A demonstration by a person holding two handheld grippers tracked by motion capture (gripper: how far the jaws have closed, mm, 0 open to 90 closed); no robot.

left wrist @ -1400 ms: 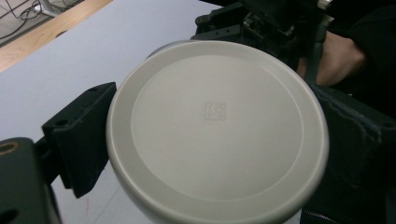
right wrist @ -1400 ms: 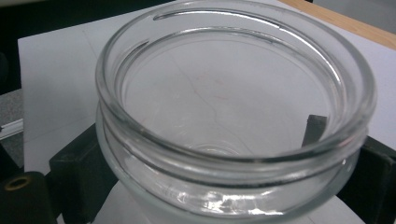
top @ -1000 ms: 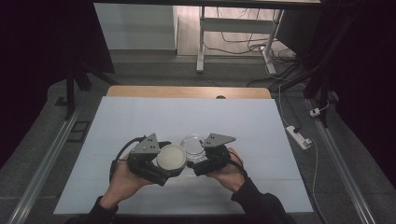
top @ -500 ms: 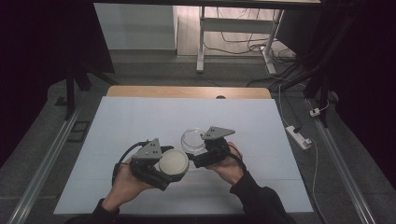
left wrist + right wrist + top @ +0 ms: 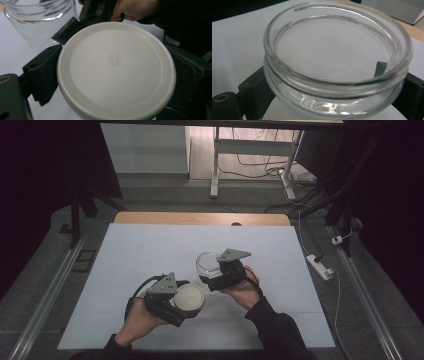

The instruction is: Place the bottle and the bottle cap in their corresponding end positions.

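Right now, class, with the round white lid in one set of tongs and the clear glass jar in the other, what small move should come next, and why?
Probably set the round white lid down on the table. The left tongs grip it beside the clear glass jar, which the right tongs clamp; the jar's mouth is open and looks empty.

A big white sheet covers the table. A power strip lies on the floor at the right. A desk leg and cables are behind.
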